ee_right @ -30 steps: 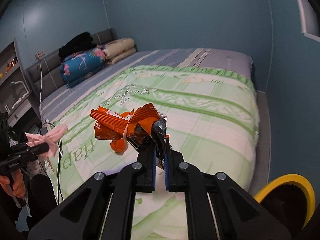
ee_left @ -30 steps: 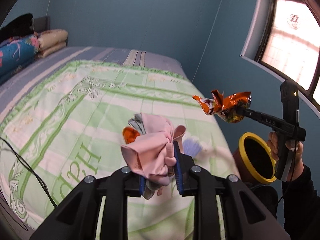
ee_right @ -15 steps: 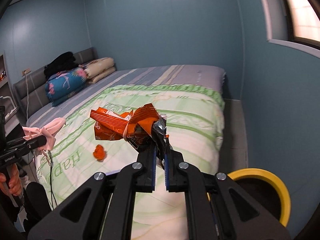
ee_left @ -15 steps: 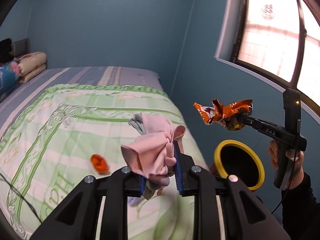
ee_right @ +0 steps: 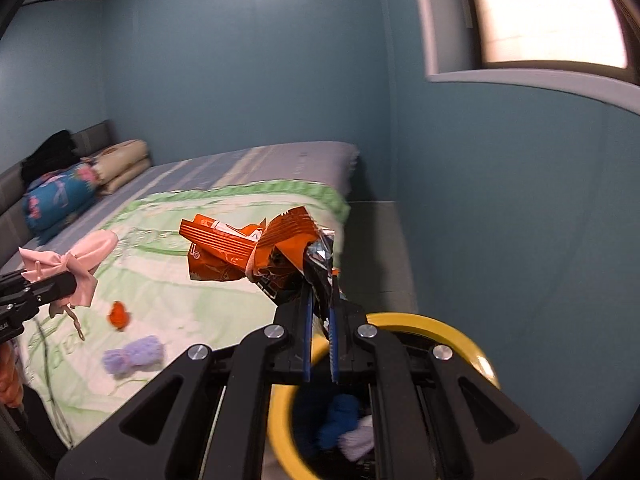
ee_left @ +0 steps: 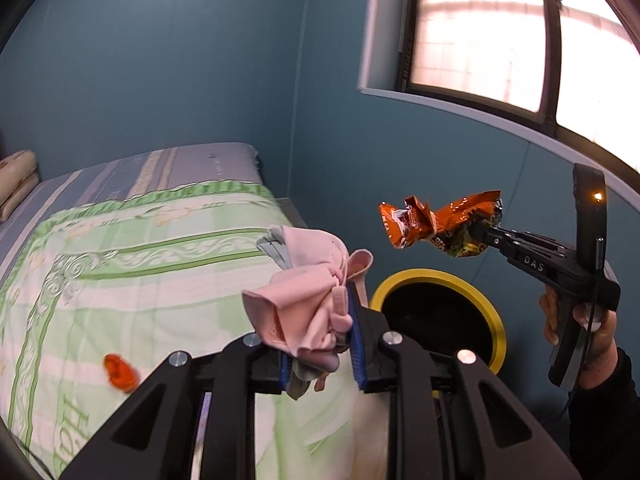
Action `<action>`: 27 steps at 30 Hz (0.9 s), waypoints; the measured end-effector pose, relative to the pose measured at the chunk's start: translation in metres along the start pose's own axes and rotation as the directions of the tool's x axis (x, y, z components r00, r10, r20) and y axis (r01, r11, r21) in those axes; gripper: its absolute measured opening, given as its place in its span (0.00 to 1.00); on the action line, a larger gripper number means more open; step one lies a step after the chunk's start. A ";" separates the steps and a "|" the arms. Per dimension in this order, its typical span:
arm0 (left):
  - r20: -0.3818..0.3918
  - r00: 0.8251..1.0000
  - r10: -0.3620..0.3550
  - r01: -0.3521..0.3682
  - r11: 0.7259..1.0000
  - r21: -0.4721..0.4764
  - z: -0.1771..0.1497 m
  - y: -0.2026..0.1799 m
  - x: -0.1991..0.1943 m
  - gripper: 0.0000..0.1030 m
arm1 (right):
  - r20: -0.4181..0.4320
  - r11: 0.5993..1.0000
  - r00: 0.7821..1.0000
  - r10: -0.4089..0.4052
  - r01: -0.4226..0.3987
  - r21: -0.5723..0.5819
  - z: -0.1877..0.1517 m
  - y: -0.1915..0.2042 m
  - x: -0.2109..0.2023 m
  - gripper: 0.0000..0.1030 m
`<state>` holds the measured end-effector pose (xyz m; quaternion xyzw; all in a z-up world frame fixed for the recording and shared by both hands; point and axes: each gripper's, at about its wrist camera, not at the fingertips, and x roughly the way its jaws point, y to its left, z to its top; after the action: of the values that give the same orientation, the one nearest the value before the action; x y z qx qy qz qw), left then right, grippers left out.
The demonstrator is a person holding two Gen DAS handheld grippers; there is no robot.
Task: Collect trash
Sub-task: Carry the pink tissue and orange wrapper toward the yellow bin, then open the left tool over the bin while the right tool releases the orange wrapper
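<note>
While both hands hover by the bed:
Left gripper (ee_left: 318,330): clamped on a pink cloth wad (ee_left: 304,300).
Right gripper (ee_right: 320,322): pinching a crumpled orange snack wrapper (ee_right: 256,250), above the yellow-rimmed bin (ee_right: 424,322).
Bed (ee_right: 224,300): orange scrap (ee_right: 119,314), lilac yarn (ee_right: 134,356) near.

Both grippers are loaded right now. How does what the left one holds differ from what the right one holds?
The left gripper is clamped on a soft pink cloth bundle, matte and folded; the right gripper is shut on a crumpled orange foil snack wrapper, shiny and stiff-creased. The cloth bunches thickly between the jaws, while the wrapper is pinched thin and juts out beyond them. Both are held in the air near the yellow-rimmed bin.
</note>
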<state>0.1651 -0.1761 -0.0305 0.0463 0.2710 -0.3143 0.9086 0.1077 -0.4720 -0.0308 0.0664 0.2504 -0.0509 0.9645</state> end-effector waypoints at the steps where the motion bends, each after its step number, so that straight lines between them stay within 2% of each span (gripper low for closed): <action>1: -0.004 1.000 -0.006 0.006 1.000 0.010 0.002 -0.006 0.007 0.21 | 0.002 1.000 1.000 -0.022 0.022 0.008 -0.003 -0.006 0.000 0.06; 6: -0.033 0.999 -0.043 0.045 0.998 0.046 0.009 -0.031 0.045 0.21 | 0.001 0.986 0.987 -0.159 0.158 0.053 -0.022 -0.027 0.000 0.06; 10: -0.045 0.997 -0.056 0.060 0.994 0.092 0.010 -0.050 0.075 0.21 | -0.035 0.970 0.975 -0.221 0.223 0.099 -0.039 -0.045 0.009 0.06; 18: -0.078 0.991 -0.111 0.120 0.984 0.134 0.011 -0.082 0.128 0.21 | -0.105 0.937 0.950 -0.294 0.308 0.164 -0.062 -0.073 0.028 0.06; 23: -0.109 0.984 -0.141 0.155 0.979 0.132 0.008 -0.092 0.155 0.21 | -0.118 0.920 0.928 -0.353 0.368 0.138 -0.072 -0.082 0.030 0.06; 27: -0.126 0.980 -0.153 0.169 0.977 0.132 0.004 -0.099 0.171 0.21 | -0.138 0.914 0.919 -0.368 0.385 0.128 -0.080 -0.090 0.033 0.06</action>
<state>0.2204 -0.3493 -0.1075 0.1066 0.3027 -0.4023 0.8574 0.0868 -0.5506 -0.1253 0.0930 0.3071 -0.2511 0.9132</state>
